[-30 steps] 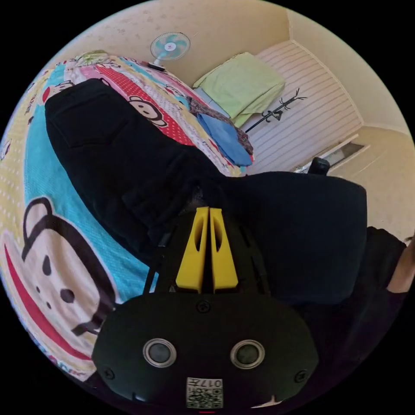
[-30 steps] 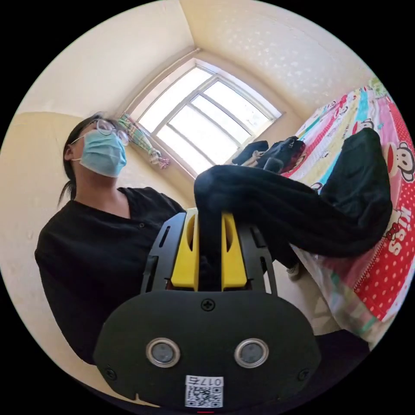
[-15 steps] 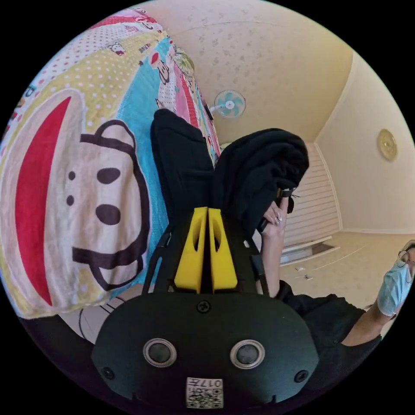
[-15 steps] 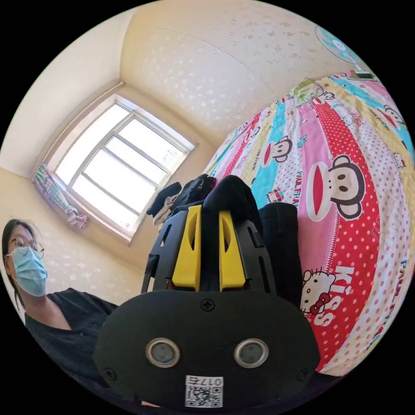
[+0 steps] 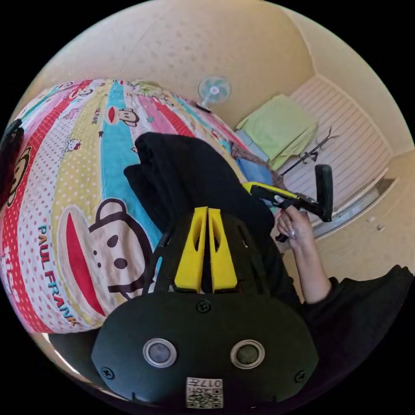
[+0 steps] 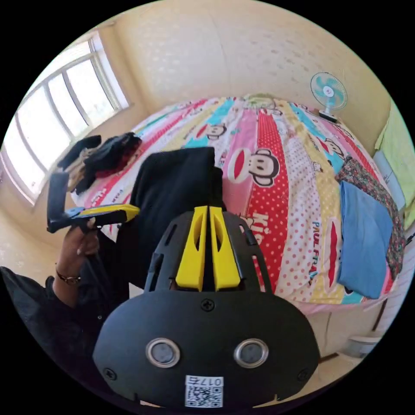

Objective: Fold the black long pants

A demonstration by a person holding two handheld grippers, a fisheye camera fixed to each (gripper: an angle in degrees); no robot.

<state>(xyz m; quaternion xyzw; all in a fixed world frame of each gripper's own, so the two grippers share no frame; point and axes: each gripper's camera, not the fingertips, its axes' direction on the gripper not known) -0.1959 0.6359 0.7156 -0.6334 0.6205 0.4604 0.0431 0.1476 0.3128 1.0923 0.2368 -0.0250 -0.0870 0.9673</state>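
Left jaws: your left gripper (image 5: pixel 206 216) has its yellow jaws drawn together with only a thin dark slit between them; whether a fold of cloth sits in that slit, you cannot tell from here.

Right jaws: your right gripper (image 6: pixel 206 215) is likewise closed to a sliver, with nothing clearly pinched (its tips sit against the dark cloth, so the grip is not readable).

Pants: the black long pants (image 5: pixel 190 177) lie just beyond both sets of tips, draped over the near edge of the bed, one end bunched on the spread and the other hanging down the side towards you.

Long axis: it runs away from you, roughly in line with the jaws in both views, so I judge the coming fold has to travel along that line.

Nearer hand: neither clearly; in the right gripper view the left gripper reaches in from the side with its tips at the pants' edge (image 6: pixel 173 194), and in the left gripper view the right one does the same from the other flank.

Surface: a bed under a cartoon monkey bedspread (image 6: pixel 276 173) in bright stripes and dots, soft, so expect the cloth to drag a little.

Further on the bed: a folded blue garment (image 6: pixel 363 242) near one edge, a dark clothes pile (image 6: pixel 103 158) near the other.

Room: a small fan (image 6: pixel 328 93) at the far side, a window (image 6: pixel 65 112), cream walls.
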